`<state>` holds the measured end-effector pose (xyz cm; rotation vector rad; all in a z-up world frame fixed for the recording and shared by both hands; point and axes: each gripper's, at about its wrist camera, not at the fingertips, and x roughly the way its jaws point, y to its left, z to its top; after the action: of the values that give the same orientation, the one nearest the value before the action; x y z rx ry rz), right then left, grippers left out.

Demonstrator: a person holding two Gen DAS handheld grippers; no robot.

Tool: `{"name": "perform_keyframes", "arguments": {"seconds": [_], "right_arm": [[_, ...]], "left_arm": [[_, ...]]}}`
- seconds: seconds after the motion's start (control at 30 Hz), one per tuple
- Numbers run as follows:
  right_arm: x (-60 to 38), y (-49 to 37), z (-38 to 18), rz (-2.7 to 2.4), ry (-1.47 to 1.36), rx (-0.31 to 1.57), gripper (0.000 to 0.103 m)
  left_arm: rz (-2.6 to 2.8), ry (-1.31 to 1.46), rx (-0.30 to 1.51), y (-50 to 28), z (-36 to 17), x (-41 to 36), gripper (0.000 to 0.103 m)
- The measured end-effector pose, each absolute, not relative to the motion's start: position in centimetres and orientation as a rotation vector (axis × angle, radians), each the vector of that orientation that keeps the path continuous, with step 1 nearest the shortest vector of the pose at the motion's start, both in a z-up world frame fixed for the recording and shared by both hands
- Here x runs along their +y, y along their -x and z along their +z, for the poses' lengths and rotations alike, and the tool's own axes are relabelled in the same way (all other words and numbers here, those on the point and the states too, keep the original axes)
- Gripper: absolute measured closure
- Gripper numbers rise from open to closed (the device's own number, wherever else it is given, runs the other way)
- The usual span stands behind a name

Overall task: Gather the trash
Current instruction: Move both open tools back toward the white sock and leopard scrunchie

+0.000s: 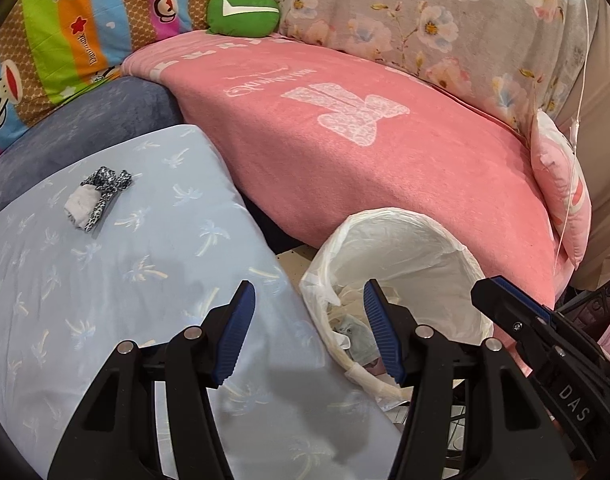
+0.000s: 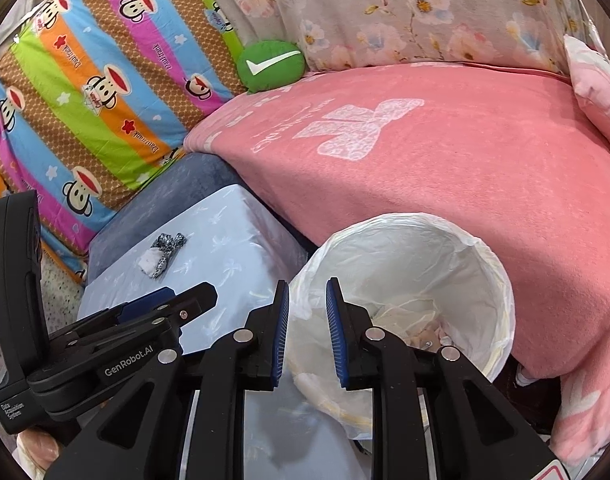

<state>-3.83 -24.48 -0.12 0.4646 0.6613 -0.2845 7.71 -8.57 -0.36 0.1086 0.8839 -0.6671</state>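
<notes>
A crumpled white tissue wrapped in a leopard-print strip (image 1: 95,198) (image 2: 163,256) lies on a light blue palm-print cushion (image 1: 105,300) (image 2: 233,240). To its right stands a bin with a white plastic liner (image 1: 385,216) (image 2: 405,220), and crumpled paper (image 1: 353,336) (image 2: 409,316) lies at its bottom. My left gripper (image 1: 309,286) (image 2: 185,298) hovers over the cushion's right edge and the bin's left rim, open with nothing between its pads. My right gripper (image 2: 307,288) (image 1: 489,292) hangs over the bin's near rim, its jaws a narrow gap apart and empty.
A pink blanket (image 1: 385,168) (image 2: 465,168) covers the sofa seat behind the bin. A green check-mark cushion (image 1: 243,10) (image 2: 271,65), a striped monkey-print quilt (image 1: 65,32) (image 2: 105,80) and a floral cover (image 1: 425,20) lie at the back. A dark blue cushion (image 1: 85,120) sits under the light blue one.
</notes>
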Motion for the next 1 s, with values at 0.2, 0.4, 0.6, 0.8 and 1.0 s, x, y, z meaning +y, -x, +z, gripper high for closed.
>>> {"name": "perform_keyframes", "arguments": {"seconds": [0.2,0.4,0.6,0.8,1.0], "right_arm": [[-22.9,2.6,-0.2,-0.256,-0.451,0.675,0.079],[-20.9,0.8,-0.5,-0.216,-0.427,0.697,0.079],[-18.7,-1.2,-0.8,-0.175,-0.403,0.720,0.079],[-16.2,-3.6,-1.2,-0.131,-0.375,0.748,0.079],[-13.8,-6.2,-1.7,-0.095,-0.343,0.771,0.072]], "left_arm": [[-0.627,-0.069,0.899,-8.9,-0.6,-6.2,0.045],[-0.572,-0.022,0.909,-10.2,-0.9,-3.5,0.039],[-0.525,0.016,0.917,-11.5,-1.3,-0.8,0.039],[-0.478,0.050,0.922,-12.9,-1.6,1.9,0.039],[-0.434,0.085,0.932,-14.5,-2.2,4.4,0.038]]}}
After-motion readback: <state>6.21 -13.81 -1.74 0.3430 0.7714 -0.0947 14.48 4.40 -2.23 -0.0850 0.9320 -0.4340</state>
